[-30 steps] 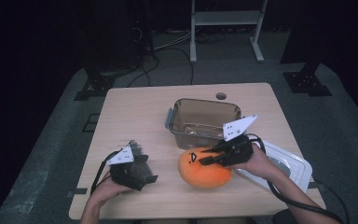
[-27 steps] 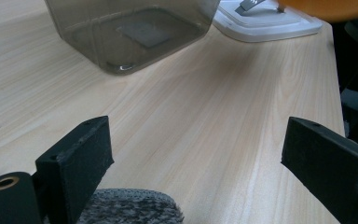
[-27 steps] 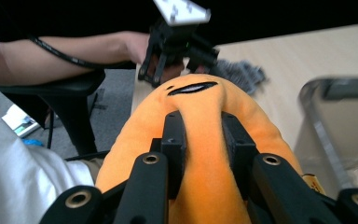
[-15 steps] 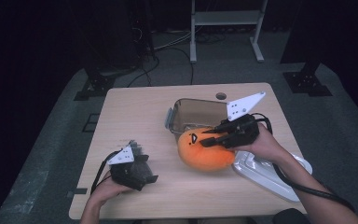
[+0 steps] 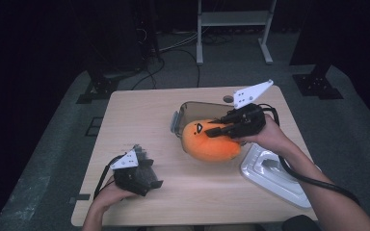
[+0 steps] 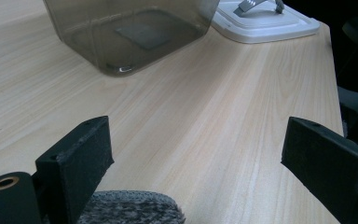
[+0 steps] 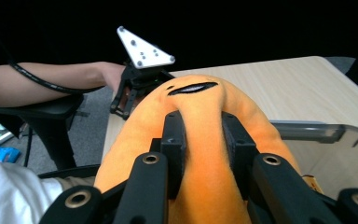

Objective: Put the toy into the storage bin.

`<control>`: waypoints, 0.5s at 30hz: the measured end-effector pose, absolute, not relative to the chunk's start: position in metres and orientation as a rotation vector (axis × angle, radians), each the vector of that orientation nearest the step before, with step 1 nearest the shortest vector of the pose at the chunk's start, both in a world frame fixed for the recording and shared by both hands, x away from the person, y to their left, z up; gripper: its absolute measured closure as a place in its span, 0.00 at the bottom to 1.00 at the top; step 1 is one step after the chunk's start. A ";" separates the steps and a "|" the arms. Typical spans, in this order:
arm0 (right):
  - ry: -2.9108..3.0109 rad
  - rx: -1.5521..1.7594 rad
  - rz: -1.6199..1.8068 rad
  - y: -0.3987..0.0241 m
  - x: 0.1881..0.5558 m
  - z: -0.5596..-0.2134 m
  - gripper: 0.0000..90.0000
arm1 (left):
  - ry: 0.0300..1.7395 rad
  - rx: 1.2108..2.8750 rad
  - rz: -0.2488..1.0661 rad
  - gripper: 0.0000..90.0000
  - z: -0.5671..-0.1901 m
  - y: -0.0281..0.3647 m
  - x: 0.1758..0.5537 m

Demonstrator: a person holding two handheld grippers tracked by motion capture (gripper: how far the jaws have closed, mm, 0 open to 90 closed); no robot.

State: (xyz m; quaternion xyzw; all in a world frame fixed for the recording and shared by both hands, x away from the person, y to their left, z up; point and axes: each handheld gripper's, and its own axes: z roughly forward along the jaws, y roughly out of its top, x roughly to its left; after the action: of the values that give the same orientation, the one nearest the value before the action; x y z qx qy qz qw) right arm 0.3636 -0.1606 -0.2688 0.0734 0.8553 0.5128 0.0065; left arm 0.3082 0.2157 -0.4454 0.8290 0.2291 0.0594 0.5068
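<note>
Orange plush toy (image 5: 209, 143), black face marks. Smoky clear container (image 5: 189, 109). White lid (image 5: 272, 175). Pale wood-grain desk (image 5: 139, 110). Speckled grey cloth (image 6: 130, 207).

The orange plush toy (image 5: 209, 142) covers the near wall of the clear container (image 5: 189, 109) at six o'clock. My left gripper view crops that container's top and the white lid (image 6: 265, 21); a grey fuzzy object (image 6: 130, 207) is cut off below, unidentifiable.

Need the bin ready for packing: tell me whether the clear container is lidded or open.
Open. The clear container has no lid on; its white lid lies flat on the table beside it.
</note>
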 end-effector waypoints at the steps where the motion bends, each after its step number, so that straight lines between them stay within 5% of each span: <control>1: 2.674 0.225 1.599 -0.161 0.366 -0.267 0.82 | 0.551 2.002 0.145 0.08 -0.445 0.216 0.309; 15: 2.626 0.282 1.575 -0.168 0.397 -0.260 0.82 | 0.554 1.996 0.134 0.08 -0.447 0.215 0.308</control>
State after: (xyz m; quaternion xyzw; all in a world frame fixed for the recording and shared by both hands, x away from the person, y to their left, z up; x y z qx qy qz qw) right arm 0.3968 -0.1678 -0.2602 0.0916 0.8534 0.5120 0.0334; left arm 0.3084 0.2146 -0.4471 0.8282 0.2299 0.0556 0.5081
